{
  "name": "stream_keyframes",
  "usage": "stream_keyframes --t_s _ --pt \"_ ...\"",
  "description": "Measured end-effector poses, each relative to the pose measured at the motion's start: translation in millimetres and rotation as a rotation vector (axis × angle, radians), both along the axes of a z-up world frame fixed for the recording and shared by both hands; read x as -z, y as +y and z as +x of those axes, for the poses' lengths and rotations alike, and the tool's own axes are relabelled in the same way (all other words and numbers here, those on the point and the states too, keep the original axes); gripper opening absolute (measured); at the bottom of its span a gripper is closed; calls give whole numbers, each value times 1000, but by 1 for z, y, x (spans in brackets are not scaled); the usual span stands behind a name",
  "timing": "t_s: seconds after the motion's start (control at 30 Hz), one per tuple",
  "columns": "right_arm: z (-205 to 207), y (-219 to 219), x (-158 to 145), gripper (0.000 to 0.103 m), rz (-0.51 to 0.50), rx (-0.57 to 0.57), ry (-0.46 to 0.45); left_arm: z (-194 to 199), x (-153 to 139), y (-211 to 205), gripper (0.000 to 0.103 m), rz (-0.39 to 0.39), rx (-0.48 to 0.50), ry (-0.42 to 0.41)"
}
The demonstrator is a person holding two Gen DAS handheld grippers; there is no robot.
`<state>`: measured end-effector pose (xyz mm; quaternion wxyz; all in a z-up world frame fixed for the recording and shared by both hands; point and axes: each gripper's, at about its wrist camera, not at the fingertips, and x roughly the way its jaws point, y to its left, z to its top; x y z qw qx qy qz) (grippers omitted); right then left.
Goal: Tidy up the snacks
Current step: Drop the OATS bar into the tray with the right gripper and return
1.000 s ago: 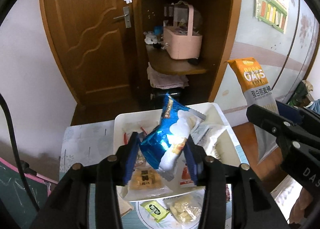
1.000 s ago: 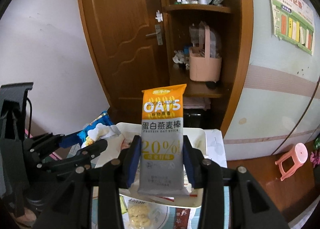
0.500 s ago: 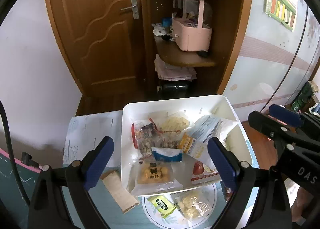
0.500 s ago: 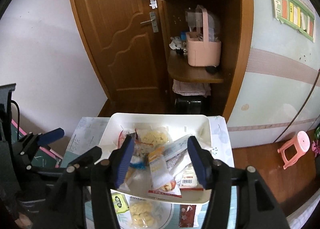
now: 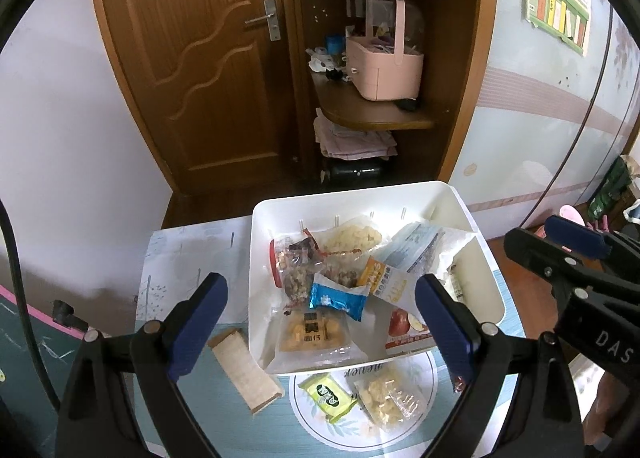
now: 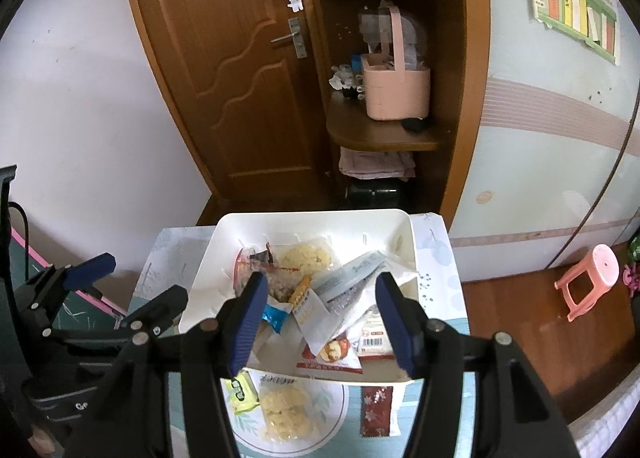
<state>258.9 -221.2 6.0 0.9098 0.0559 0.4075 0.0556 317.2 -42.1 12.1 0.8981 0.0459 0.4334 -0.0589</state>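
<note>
Released both packets a second earlier: blue packet point(image 5: 338, 300) from the left gripper point(image 5: 320, 322), orange oats bar point(image 5: 380, 278) from the right gripper point(image 6: 320, 318). Found lying now inside the white bin point(image 5: 256, 266) near its middle, oats bar half under a pale wrapper, blue packet overlapping a biscuit pack point(image 5: 314, 332) toward the near rim. Left gripper spread wide with nothing between the pads; right gripper likewise apart and empty, hovering over the bin's near edge. Bin sat at the far side of the table point(image 5: 180, 258). Judged two more snacks sorted. Remaining outside the bin, by the table's near edge: a green packet point(image 5: 328, 398) and a clear cracker pack point(image 5: 390, 398) on the round plate point(image 5: 360, 438), a tan wafer bar point(image 5: 244, 370) left of the bin's near corner, a red sachet point(image 6: 374, 410) beside the plate. Likely next targets.
</note>
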Motion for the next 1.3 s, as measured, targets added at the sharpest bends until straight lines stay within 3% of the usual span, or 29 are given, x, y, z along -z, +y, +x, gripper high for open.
stream_keyframes --t_s 0.4,0.7,0.93,1.3 --pt "-38 -17 -7 56 -7 14 -18 -35 -11 0 94 -49 -10 -17" --pt "-70 -34 16 56 -8 27 22 -71 -11 3 96 -107 -24 -47" --pt "-85 -45 59 56 -14 50 118 -96 22 -9 97 -52 -42 -48" --pt "-88 -46 128 56 -36 65 265 -97 125 -19 97 -75 -36 218"
